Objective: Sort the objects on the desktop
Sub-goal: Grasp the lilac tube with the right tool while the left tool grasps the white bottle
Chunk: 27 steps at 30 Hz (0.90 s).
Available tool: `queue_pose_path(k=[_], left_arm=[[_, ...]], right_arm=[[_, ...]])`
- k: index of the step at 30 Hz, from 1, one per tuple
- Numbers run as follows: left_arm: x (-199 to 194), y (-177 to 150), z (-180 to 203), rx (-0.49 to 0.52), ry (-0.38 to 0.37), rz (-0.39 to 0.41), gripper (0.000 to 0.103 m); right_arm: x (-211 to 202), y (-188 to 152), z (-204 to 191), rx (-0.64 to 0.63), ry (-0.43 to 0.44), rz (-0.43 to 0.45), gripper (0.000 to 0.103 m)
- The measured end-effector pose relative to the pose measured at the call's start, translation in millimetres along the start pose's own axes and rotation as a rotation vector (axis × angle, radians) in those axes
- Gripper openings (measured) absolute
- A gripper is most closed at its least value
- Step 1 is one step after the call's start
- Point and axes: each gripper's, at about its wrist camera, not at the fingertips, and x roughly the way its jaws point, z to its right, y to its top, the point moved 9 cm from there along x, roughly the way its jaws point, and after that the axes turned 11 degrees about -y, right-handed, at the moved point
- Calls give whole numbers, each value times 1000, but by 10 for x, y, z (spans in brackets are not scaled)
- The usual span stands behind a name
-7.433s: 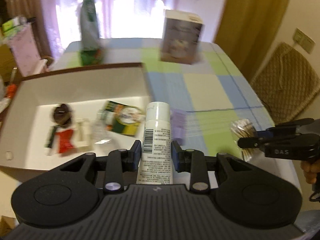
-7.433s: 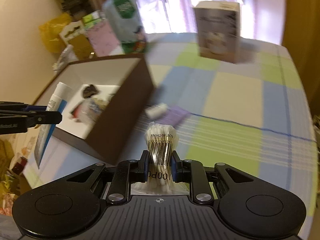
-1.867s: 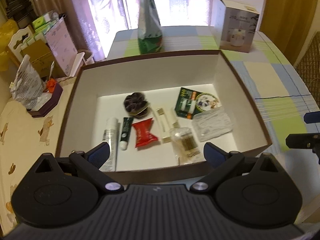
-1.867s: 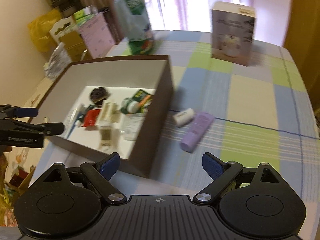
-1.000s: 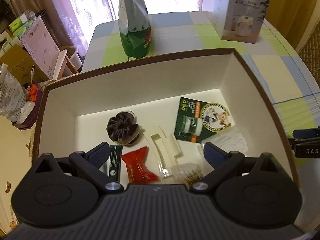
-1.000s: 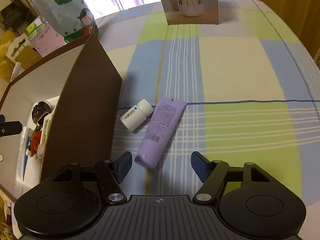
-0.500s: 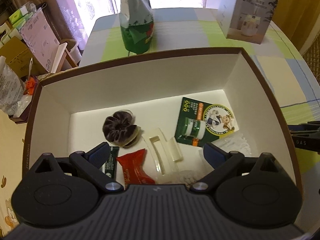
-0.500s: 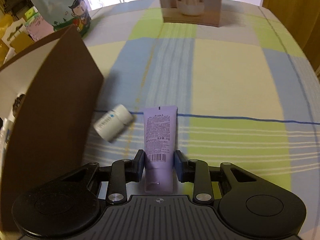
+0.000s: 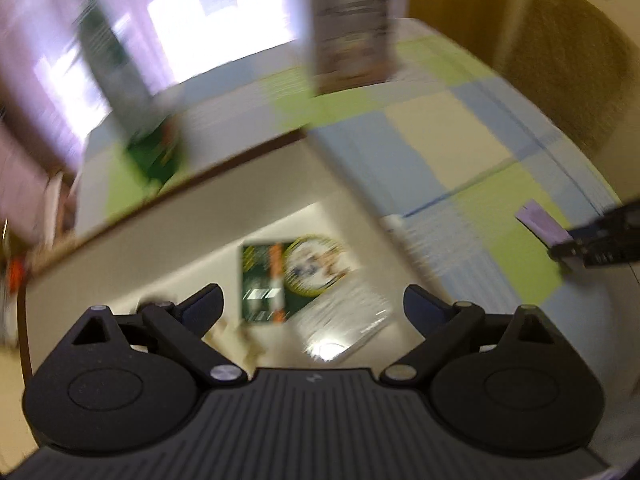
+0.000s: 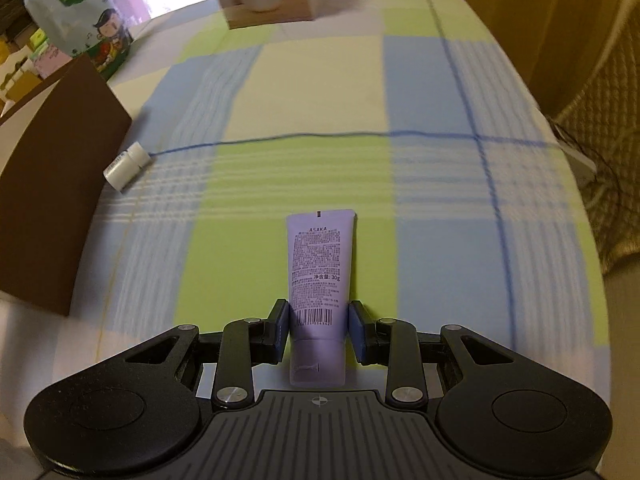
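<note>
My left tongs (image 9: pixel 313 304) stand spread wide with nothing between them, hanging over the brown box (image 9: pixel 192 220) where the green card (image 9: pixel 280 276) and a clear packet (image 9: pixel 344 320) lie just ahead of the tips (this view is badly smeared, so I trust little else there). I judge they should stay clear of the box's opening so the right side has room.

Further right, the small white bottle (image 10: pixel 127 165) lies on the desk (image 10: pixel 304 92) close by the box wall (image 10: pixel 52 184), well left of my right tongs (image 10: pixel 319 332); it looks like the next pickup.

The right tongs are clenched on the lilac tube (image 10: pixel 320 272), pads pressing its sides low down near the barcode, crimped end pointing away from me. To do this well I carry it level, high enough to clear the box wall on my left, and let go only once it is over the box floor, since a soft tube can slip.
</note>
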Motion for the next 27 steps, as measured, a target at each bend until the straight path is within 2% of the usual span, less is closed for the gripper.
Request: queue_pose_path(k=[4,8,13,15,16,17,19,22,25,27], left_arm=[[27,309,293,239,-59,-27,95],[281,545,495,390,-137,-99,95],[764,648,574,431,-222,-228,90],[971,626,544,428,-237,-297,77],[1074,613,528,426,-245,-332,75],[1155,594,505,430,-243,-361,69],[1293,543,465,440,-236,-412,68],[1462,451,427,460,-222,-482,60],[1592,394,396,454,-224,-524,53],[1667,375,380,443,-222,-539,42]], right_arm=[[-67,-90,115,29,8,7,34],[-96,-114,142,48,15,12,34],[-89,-112,156,66,33,14,34],[-81,-103,174,70,36,13,34],[-82,-99,185,73,38,14,34],[-83,-96,195,76,39,14,34],[-81,-87,212,79,42,15,34],[-76,-68,224,83,42,16,34],[-68,-56,216,82,39,18,34],[-60,-46,219,82,37,20,34]])
